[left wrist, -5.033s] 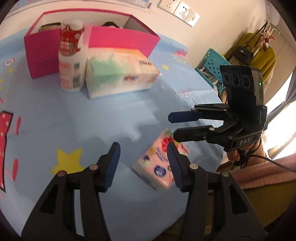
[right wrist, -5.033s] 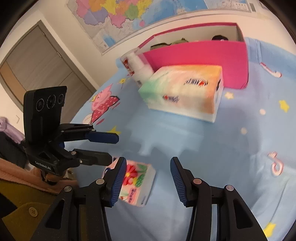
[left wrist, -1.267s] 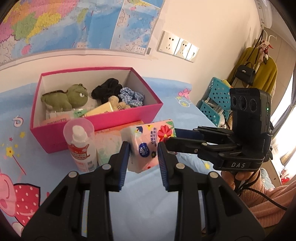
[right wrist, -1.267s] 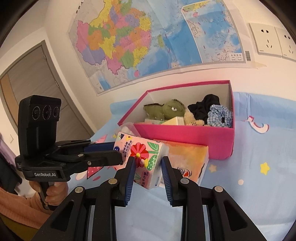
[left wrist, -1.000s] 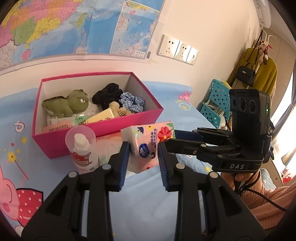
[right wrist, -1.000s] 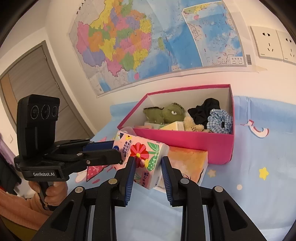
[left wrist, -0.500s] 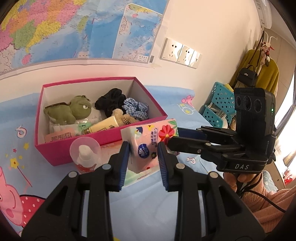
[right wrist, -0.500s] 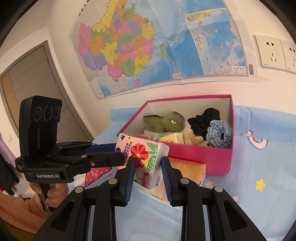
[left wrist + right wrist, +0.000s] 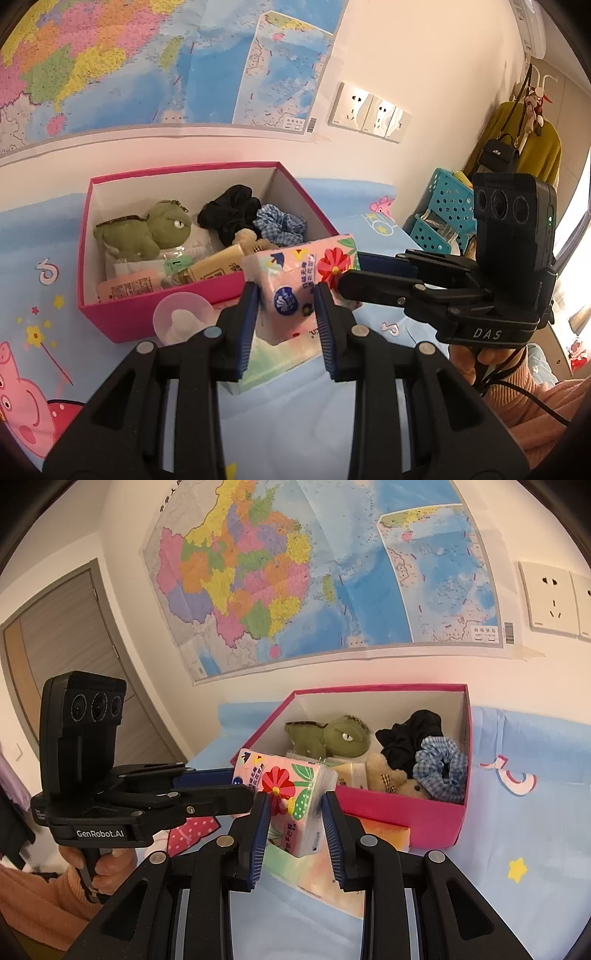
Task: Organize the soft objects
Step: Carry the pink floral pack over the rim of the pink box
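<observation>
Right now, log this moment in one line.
left gripper: shut on tissue pack | right gripper: shut on tissue pack | above pink box

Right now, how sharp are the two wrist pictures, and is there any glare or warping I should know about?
Left wrist view: sharp on the tissue pack and pink box; the window at the right edge is blown out white; fisheye bends the map's lower edge. Right wrist view: evenly lit and sharp, no glare; the door frame curves and the corners go black.

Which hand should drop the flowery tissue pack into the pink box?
Either, probably: the left gripper and the right gripper both clamp the tissue pack, held just short of the pink box.
</observation>
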The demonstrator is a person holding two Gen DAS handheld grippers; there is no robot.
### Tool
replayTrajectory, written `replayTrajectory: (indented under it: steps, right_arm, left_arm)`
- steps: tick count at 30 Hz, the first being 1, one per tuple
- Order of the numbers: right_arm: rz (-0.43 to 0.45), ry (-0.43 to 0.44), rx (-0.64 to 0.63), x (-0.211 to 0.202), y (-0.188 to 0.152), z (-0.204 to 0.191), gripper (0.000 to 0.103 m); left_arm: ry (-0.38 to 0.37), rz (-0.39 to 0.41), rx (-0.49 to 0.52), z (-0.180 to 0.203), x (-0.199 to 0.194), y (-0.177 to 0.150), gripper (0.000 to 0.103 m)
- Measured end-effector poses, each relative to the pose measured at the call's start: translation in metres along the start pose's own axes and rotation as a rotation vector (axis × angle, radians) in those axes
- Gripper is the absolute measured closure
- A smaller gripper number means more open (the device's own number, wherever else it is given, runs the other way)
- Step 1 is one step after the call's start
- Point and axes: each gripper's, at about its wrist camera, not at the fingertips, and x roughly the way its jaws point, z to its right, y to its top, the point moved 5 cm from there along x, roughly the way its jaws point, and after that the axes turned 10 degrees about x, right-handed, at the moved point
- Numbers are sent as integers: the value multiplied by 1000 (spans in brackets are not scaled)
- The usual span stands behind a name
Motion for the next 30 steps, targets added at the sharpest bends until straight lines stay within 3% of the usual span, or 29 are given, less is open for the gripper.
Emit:
replayTrajectory:
  steps: [30]
  right_arm:
    - [21, -4, -22, 20, 27, 2, 74]
  left_arm:
    - [34, 1, -14, -29, 16, 21, 71]
